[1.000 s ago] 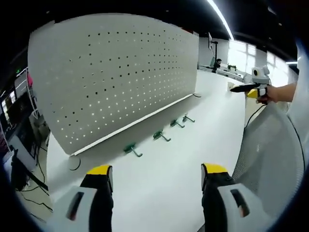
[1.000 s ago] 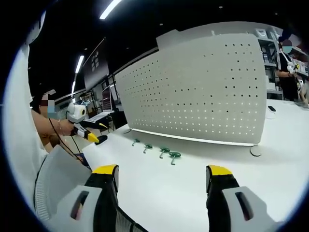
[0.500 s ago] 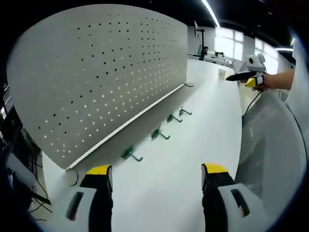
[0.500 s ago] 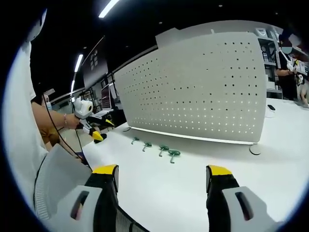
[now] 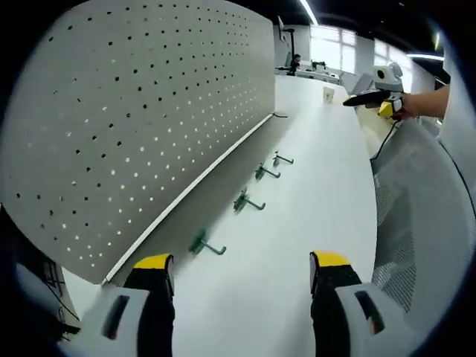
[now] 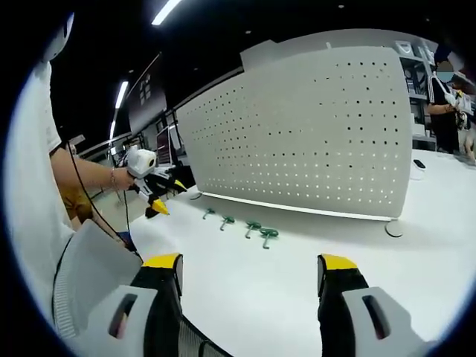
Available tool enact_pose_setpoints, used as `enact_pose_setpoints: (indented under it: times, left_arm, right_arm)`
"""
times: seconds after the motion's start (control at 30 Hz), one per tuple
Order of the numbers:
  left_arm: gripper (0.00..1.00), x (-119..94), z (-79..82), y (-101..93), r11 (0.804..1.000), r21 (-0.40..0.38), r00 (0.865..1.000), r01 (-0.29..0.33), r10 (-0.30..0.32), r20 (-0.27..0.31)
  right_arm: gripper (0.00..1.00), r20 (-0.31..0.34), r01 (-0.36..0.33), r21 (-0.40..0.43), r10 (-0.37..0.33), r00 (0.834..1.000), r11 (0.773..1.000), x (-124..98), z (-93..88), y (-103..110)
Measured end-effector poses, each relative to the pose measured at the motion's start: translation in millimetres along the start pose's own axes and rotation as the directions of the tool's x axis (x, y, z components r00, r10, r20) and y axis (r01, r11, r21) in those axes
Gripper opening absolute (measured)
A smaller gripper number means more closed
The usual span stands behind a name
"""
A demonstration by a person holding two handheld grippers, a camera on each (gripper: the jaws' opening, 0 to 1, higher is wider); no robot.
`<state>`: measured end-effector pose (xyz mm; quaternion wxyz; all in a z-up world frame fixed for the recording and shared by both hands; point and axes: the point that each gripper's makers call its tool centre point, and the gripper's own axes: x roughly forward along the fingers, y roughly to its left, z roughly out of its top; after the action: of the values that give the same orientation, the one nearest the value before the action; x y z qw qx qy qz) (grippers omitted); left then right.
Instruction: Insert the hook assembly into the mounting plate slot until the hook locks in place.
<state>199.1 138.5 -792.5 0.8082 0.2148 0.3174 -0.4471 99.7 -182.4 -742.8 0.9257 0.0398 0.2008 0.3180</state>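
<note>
Four hooks [image 5: 245, 201] beside pegboard [image 5: 141, 111].

Open-plan lab or office, long white worktop [image 5: 327, 193], ceiling strip lights [image 6: 165, 11], desks with monitors [image 6: 165, 152] behind

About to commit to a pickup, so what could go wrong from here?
Both tongs, left and right, are open and empty, off the table. The four green hooks lie close together in a row, so grabbing one might knock its neighbour. They sit near the pegboard, which a jaw could bump.
</note>
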Motion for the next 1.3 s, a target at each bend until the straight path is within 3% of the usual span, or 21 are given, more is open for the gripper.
enact_pose_setpoints:
  times: [0.47,1.3]
  left_arm:
    - [0.77,21.2,-19.6,18.5,0.999,0.02,0.997,0.047,-0.046,-0.065]
    - [0.77,53.9,-27.4,35.2,0.987,0.106,0.977,0.123,-0.102,-0.186]
  right_arm:
    - [0.72,-0.002,0.006,0.009,-0.006,1.0,1.0,-0.1,-0.7,0.2]
    - [0.71,-0.002,0.001,0.026,-0.001,1.0,1.0,-0.6,-2.0,4.0]
